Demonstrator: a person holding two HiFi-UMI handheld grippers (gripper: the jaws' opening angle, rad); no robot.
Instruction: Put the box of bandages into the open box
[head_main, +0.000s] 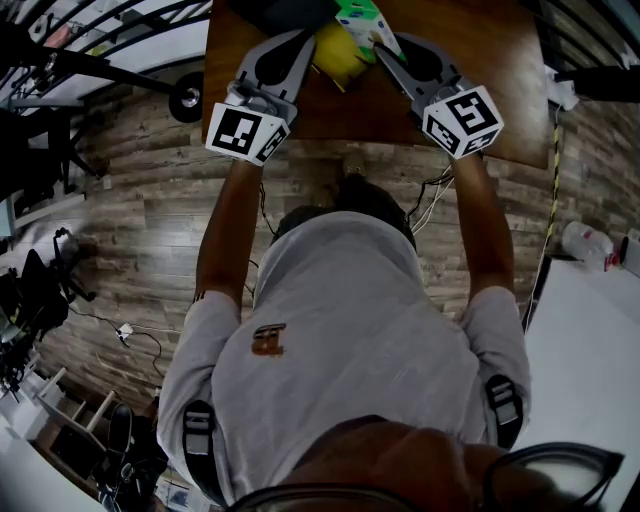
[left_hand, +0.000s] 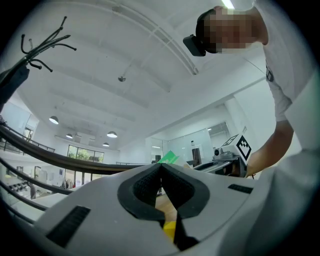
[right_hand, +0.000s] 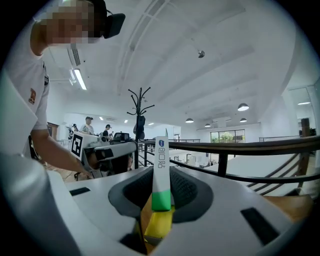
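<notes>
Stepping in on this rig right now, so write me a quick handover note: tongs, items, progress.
Left gripper: tongs closed, nothing seen between them, beside the yellow box on the wooden table.
Right gripper: tongs clamped on the bandage box, held upright right at the yellow box.
Done: bandage box gripped and positioned at the yellow box.
Left: lower it in, then release.

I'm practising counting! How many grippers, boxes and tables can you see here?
Grippers: 2, the left gripper and the right gripper
Boxes: 2, the yellow box and the bandage box
Tables: 1, the table
Total: 5
</notes>
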